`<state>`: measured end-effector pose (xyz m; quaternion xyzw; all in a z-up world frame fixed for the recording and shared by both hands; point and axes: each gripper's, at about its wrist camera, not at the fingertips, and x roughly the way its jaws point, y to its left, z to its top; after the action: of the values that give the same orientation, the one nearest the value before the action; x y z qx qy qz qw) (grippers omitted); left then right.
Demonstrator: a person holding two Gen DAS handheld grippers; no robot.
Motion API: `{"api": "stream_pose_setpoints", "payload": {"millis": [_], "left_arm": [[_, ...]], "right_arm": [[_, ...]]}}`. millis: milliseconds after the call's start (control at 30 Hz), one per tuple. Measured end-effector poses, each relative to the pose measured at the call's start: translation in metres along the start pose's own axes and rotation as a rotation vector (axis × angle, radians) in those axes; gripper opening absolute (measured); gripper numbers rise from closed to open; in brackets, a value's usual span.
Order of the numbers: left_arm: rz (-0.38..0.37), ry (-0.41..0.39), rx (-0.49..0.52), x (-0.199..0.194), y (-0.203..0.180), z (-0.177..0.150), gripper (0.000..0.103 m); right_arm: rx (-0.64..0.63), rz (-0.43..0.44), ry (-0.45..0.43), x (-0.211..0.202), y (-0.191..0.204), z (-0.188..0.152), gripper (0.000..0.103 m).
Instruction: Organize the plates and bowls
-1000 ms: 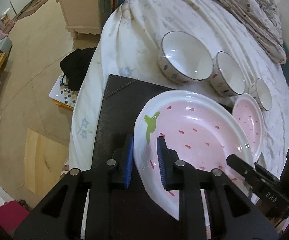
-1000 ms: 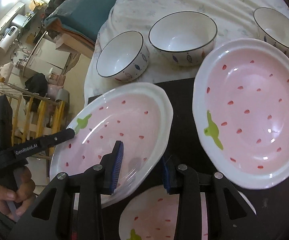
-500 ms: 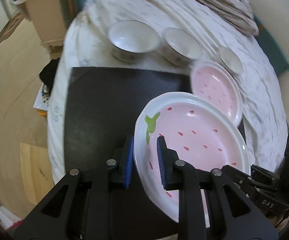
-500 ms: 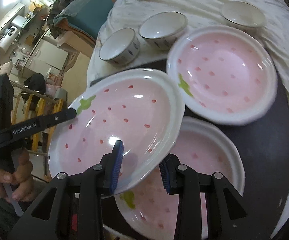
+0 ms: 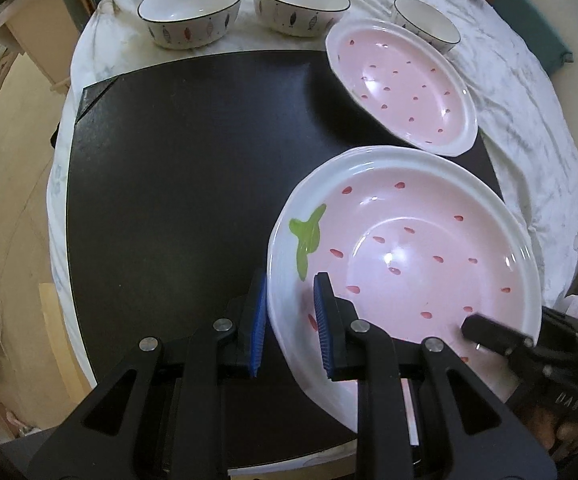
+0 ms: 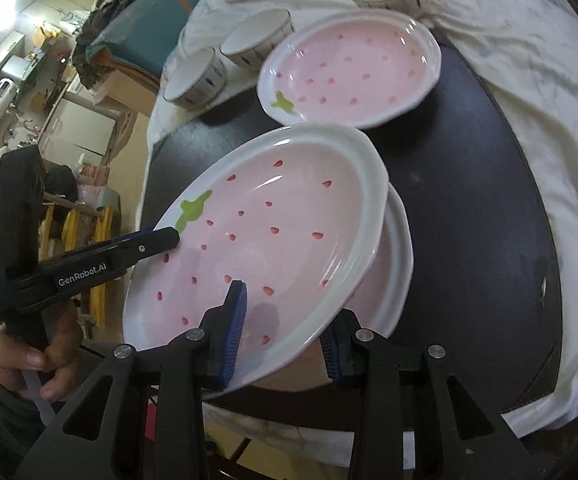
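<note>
Both the left gripper (image 5: 291, 316) and right gripper (image 6: 283, 328) clamp opposite rims of the tilted strawberry plate (image 6: 265, 236). Only the right wrist view shows a second plate (image 6: 393, 268) beneath it; a third plate (image 5: 405, 84) lies at one o'clock on the black mat (image 5: 193, 160).

Three pink strawberry plates (image 6: 289, 220) (image 6: 353, 68) (image 6: 393, 280) — three white bowls (image 5: 191, 12) (image 5: 301, 4) (image 5: 427, 24) — one black mat (image 5: 189, 160).
</note>
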<state>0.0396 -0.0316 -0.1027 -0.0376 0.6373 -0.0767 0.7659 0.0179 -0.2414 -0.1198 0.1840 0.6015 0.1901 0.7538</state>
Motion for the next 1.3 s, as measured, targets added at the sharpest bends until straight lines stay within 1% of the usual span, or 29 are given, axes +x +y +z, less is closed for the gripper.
{"api": "stream_pose_setpoints", "payload": {"millis": [133,200,300,467,533,733,933,1133,1233,1300], "left_arm": [[0.016,0.001,-0.010,0.003,0.000,-0.002,0.019],[0.014,0.018,-0.016,0.007,0.002,-0.005,0.019],[0.005,0.053,-0.028,0.017,0.007,-0.003,0.018],[0.028,0.061,-0.009,0.023,0.004,-0.004,0.018],[0.039,0.061,0.005,0.024,0.001,-0.004,0.020],[0.043,0.067,-0.011,0.029,-0.003,0.001,0.021],[0.046,0.066,0.000,0.030,-0.003,-0.001,0.021],[0.053,0.064,0.013,0.030,-0.006,-0.001,0.021],[0.066,0.060,0.020,0.030,-0.007,-0.001,0.022],[0.065,0.063,0.015,0.030,-0.008,0.000,0.021]], "right_arm": [[-0.019,-0.002,0.043,0.010,0.001,-0.005,0.037],[-0.008,0.016,0.058,0.014,-0.001,-0.007,0.037],[0.014,0.016,0.100,0.023,-0.005,-0.010,0.036],[0.039,0.010,0.158,0.033,-0.009,-0.014,0.036],[0.047,0.001,0.183,0.037,-0.011,-0.015,0.036],[0.090,0.033,0.191,0.029,-0.018,-0.018,0.036],[0.141,0.057,0.194,0.016,-0.034,-0.016,0.035],[0.158,0.039,0.186,0.003,-0.040,-0.015,0.035],[0.162,0.004,0.183,0.001,-0.042,-0.017,0.035],[0.174,0.010,0.171,-0.002,-0.044,-0.017,0.035]]}}
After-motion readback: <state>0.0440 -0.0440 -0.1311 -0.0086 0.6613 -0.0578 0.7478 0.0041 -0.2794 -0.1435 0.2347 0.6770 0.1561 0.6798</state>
